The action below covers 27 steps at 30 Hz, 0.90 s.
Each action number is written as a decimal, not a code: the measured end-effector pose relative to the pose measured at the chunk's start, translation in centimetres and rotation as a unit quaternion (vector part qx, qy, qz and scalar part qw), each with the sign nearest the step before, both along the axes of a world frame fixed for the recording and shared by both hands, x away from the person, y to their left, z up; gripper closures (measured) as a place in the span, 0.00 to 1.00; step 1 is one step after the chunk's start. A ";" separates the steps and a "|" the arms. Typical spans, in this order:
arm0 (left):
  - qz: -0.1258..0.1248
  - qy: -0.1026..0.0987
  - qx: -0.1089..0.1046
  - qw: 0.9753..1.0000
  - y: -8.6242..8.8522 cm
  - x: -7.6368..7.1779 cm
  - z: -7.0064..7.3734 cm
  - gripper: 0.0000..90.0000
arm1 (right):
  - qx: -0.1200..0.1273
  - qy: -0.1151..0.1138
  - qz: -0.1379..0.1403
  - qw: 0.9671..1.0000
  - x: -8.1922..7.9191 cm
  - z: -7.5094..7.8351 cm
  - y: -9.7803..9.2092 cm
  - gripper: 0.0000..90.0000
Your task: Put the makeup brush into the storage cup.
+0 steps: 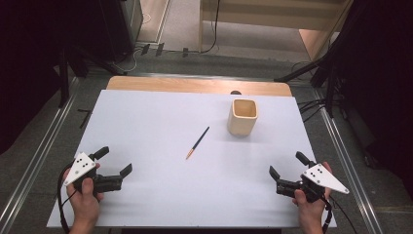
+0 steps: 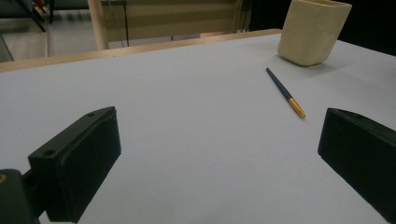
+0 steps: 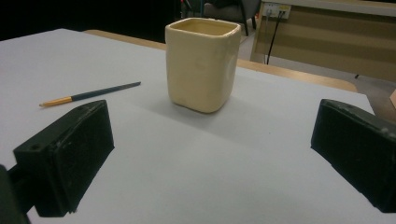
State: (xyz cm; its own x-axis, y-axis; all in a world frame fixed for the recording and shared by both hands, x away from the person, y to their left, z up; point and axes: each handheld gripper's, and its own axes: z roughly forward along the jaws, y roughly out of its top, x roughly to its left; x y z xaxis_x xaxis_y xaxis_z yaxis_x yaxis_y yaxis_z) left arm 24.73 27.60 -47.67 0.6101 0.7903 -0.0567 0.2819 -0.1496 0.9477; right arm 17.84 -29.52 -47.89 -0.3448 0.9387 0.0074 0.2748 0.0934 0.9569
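A cream square cup [image 1: 242, 117] [image 2: 314, 31] [image 3: 201, 63] stands upright on the white table sheet [image 1: 160, 122], right of centre. A dark blue pencil with an orange end [image 1: 197, 143] [image 2: 285, 92] [image 3: 88, 95] lies flat left of the cup. My left gripper [image 1: 115, 161] [image 2: 215, 158] rests open near the front left corner, nothing between its jaws. At the front right my right gripper [image 1: 287, 165] [image 3: 210, 163] is open too, facing the cup from a distance.
The wooden table edge [image 1: 195, 85] shows beyond the sheet. Dark stands and cables [image 1: 321, 73] flank the table on a grey floor. A light wooden unit [image 1: 272, 19] stands behind.
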 end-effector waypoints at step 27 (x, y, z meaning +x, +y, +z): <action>-0.054 -0.002 0.024 0.998 -6.3 4.6 3.8 0.00 | 0.001 0.005 0.017 1.000 0.0 0.0 0.4 0.00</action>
State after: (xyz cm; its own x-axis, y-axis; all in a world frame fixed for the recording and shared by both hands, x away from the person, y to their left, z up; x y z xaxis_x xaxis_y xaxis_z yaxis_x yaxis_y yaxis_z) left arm 29.35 21.25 -43.84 0.6916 0.7221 -0.0181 0.2584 -0.2239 0.9398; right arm 17.82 -29.12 -47.92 -0.3755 0.9267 0.0120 0.2808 0.1014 0.9544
